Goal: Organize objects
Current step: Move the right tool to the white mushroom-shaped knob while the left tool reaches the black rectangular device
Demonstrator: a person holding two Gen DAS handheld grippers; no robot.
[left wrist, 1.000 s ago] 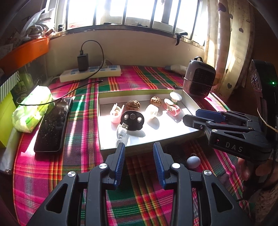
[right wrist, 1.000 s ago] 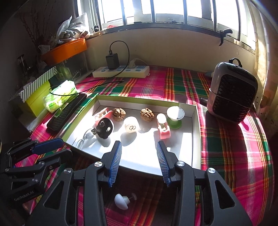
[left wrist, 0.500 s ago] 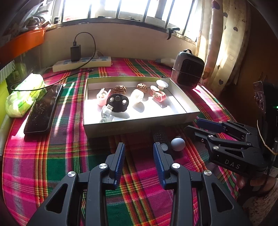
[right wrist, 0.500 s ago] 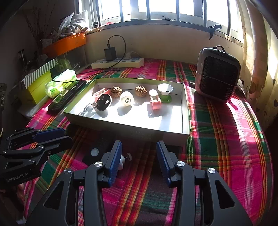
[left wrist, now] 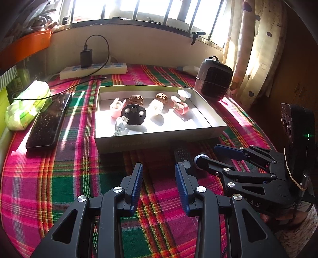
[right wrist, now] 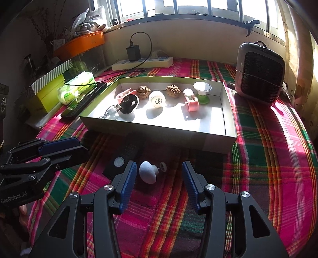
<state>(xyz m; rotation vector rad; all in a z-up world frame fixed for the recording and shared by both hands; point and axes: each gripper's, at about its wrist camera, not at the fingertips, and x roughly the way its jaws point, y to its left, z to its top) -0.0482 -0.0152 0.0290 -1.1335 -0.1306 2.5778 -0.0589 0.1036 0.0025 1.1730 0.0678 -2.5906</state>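
Right gripper (right wrist: pixel 159 179), jaws wide and empty, frames a white mushroom-shaped knob (right wrist: pixel 147 171) on plaid cloth, the shallow box (right wrist: pixel 159 133) at 12 o'clock. Centring before closing seems wise; its round cap may roll. Left gripper (left wrist: pixel 159 178) hangs open, empty.

This is a room in a home. A big window (right wrist: pixel 178 8) lets in bright sun, and a curtain (left wrist: pixel 256 49) with little hearts hangs beside it. The worktop has a red and green checked cloth (right wrist: pixel 268 139) on it. Far ahead of the fingers, a power strip (right wrist: pixel 142 63) lies by the wall with a charger (right wrist: pixel 133 52) plugged in. A small heater (right wrist: pixel 260 73) stands far ahead to the right, and a phone (left wrist: pixel 48 121) and a pack of tissues (left wrist: pixel 26 107) lie to the left.
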